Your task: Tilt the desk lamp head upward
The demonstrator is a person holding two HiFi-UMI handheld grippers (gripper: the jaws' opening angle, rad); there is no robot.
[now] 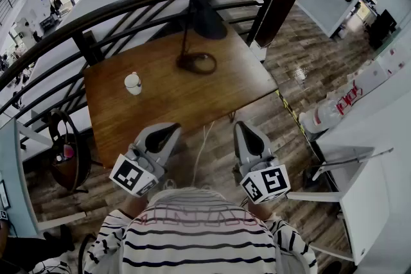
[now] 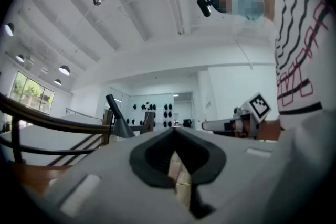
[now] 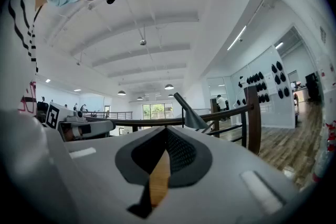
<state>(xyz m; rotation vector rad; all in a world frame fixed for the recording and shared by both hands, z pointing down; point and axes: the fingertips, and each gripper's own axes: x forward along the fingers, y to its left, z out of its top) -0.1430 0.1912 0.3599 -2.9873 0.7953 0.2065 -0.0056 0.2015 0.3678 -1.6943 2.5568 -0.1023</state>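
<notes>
The desk lamp [image 1: 207, 21] stands at upper centre on the far edge of the table [image 1: 180, 102], just beside the railing [image 1: 115, 9]. A cup [image 1: 133, 83] sits to the left of its base. We hold the left gripper [image 1: 168, 131] and right gripper [image 1: 244, 129] at the near edge, jaws together and empty, with bare tabletop between them and the lamp.

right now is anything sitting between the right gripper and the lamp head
Nothing visible does. Only bare table lies between the right gripper and the lamp head; the white cup stands off to the left, out of that line.
</notes>
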